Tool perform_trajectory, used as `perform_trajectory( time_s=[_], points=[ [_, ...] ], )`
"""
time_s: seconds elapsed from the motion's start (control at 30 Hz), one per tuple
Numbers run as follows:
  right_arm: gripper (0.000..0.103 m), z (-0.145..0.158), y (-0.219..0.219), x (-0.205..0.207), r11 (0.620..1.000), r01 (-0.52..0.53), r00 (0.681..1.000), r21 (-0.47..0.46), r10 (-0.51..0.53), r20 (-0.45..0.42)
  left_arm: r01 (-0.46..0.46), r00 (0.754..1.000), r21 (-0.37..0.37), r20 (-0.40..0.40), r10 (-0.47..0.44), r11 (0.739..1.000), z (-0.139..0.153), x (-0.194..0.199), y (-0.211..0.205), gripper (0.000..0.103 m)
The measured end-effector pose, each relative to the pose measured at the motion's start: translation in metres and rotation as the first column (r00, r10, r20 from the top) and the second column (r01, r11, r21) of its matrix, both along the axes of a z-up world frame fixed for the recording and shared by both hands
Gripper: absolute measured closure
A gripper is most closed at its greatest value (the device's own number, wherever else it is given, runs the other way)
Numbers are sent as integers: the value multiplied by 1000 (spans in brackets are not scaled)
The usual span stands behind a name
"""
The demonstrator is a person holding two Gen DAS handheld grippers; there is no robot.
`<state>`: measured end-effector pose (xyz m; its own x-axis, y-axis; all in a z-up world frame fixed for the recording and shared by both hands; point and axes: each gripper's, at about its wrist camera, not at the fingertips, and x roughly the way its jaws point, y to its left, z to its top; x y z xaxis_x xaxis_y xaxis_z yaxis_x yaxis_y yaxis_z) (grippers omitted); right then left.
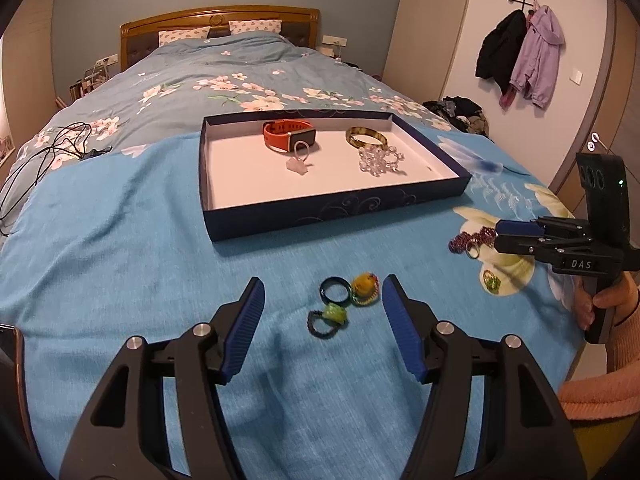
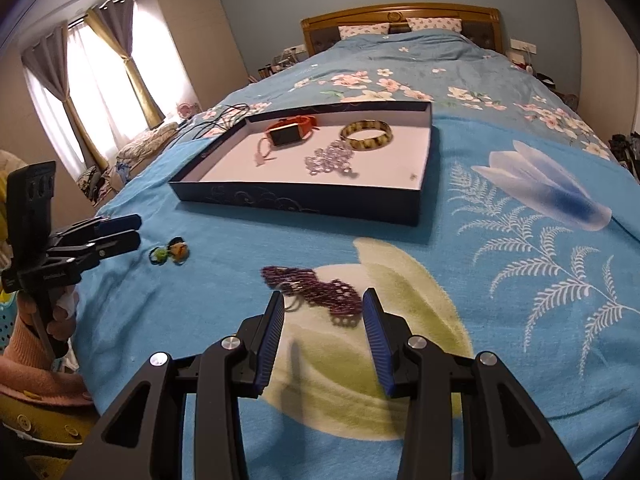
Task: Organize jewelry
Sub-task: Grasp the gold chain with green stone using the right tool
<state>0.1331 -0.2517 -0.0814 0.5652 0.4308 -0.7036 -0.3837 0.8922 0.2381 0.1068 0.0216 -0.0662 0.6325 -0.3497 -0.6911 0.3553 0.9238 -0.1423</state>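
Observation:
A shallow dark blue box (image 1: 332,216) with a white floor lies on the blue blanket. It holds an orange watch (image 1: 288,136), an amber bangle (image 1: 366,136), a clear bead bracelet (image 1: 380,160) and a small pink charm (image 1: 298,162). My left gripper (image 1: 323,280) is open just above the blanket. Between its tips lie a dark ring (image 1: 335,290), a yellow-orange ring (image 1: 365,286) and a green-topped ring (image 1: 326,320). My right gripper (image 2: 324,293) is open, its tips on either side of a purple bead bracelet (image 2: 328,292). A silver ring (image 1: 473,250) and a green ring (image 1: 491,280) lie nearby.
Black cables (image 1: 52,148) trail over the bed's left side. A pile of dark clothes (image 1: 460,110) sits at the bed's right edge. A hand in a pink sleeve (image 1: 612,300) holds the right gripper. Coats (image 1: 520,52) hang on the wall.

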Motion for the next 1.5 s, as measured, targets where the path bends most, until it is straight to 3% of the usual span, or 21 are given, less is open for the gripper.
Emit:
perform_trajectory(
  time_s=[0.77,0.93,1.07,1.17,1.33,1.5],
  points=[
    [64,-6,37,-26,995,-90,996,-49,91,9,37,998,81,-56,-33,996,-21,-1,-17,45],
    [66,-9,40,-29,994,-87,996,-64,87,8,41,997,103,-76,-33,994,-25,3,-20,56],
    [74,-9,42,-27,994,-79,997,-75,80,8,37,997,104,-75,-29,994,-26,3,-20,62],
    [81,-10,42,-26,995,-66,998,-78,67,9,24,997,112,-71,-17,993,-25,1,-19,74],
    [93,-11,39,-24,996,-50,999,-70,50,6,27,997,118,-69,-19,993,-25,-2,-18,81],
    [95,-10,38,-25,996,-49,999,-69,50,14,26,997,112,-69,-19,993,-25,-6,-17,85]
  ],
)
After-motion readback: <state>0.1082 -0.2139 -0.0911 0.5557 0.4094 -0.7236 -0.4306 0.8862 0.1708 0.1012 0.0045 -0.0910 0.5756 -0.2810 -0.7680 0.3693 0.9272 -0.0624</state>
